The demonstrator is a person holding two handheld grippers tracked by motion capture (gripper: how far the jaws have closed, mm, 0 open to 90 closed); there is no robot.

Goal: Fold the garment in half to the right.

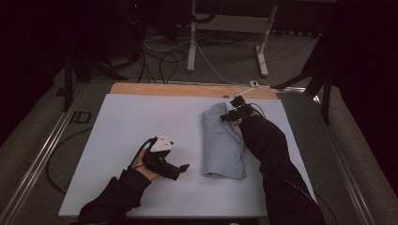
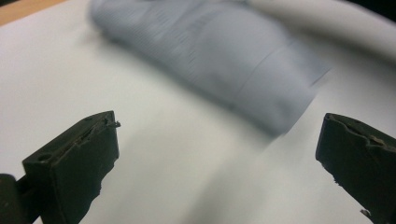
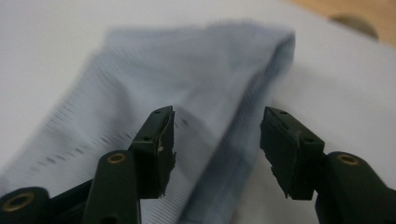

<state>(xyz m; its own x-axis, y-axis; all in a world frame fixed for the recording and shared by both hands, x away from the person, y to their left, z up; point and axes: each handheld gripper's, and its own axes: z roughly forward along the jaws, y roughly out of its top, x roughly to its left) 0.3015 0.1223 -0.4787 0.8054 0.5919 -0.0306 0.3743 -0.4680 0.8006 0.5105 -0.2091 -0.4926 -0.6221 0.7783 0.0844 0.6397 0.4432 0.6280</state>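
Note:
A folded light-blue cloth lies lengthwise on the white mat, right of centre. My right gripper hovers at the cloth's far end, open, its jaws straddling the folded edge of the cloth with nothing pinched. My left gripper rests low on the mat to the left of the cloth's near end, wide open and pointing at the cloth, a short gap away from it. In the left gripper view the cloth is blurred.
The mat covers a wooden table whose far edge shows as a tan strip. Beyond the table, cables and a white stand are on the floor. Metal rails run along both sides.

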